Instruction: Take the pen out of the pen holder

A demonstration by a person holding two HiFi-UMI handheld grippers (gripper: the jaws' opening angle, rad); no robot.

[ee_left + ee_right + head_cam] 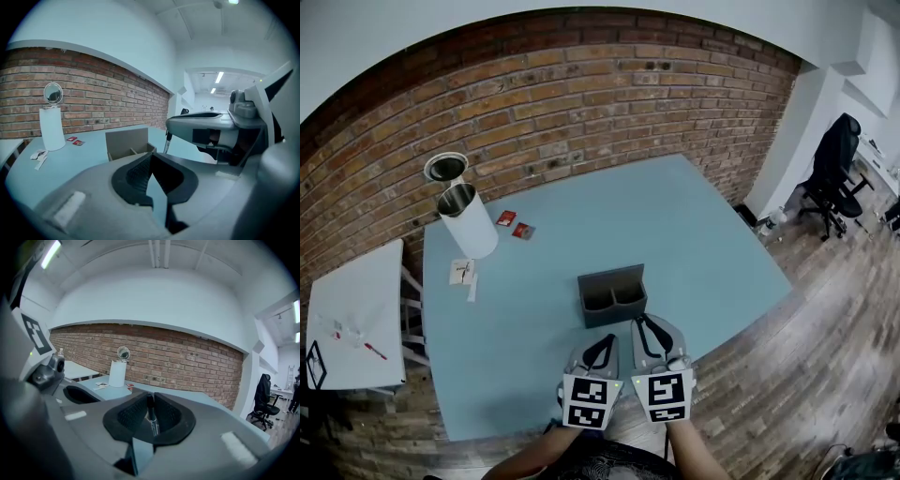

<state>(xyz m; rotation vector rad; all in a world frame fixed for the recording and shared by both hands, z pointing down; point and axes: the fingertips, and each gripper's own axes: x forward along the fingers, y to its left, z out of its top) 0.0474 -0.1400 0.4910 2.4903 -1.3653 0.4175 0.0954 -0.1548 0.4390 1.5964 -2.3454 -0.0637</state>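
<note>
A dark grey two-compartment pen holder (pixel 612 295) stands on the light blue table (pixel 694 244), just beyond both grippers; both compartments look empty. My right gripper (pixel 642 322) hovers right behind the holder, shut on a dark pen (pixel 151 417) that lies lengthwise between its jaws. In the left gripper view the pen's tip (pixel 167 142) hangs below the right gripper, next to the holder (pixel 125 143). My left gripper (pixel 605 339) sits beside it to the left, shut with nothing between its jaws (pixel 150 157). The right gripper's own body (pixel 151 401) hides the holder in its view.
A white cylinder (pixel 469 225) with a round mirror (pixel 445 169) stands at the table's far left, near red packets (pixel 514 225) and a paper slip (pixel 462 272). A white side table (pixel 356 319) is left; an office chair (pixel 834 173) is far right. A brick wall backs the table.
</note>
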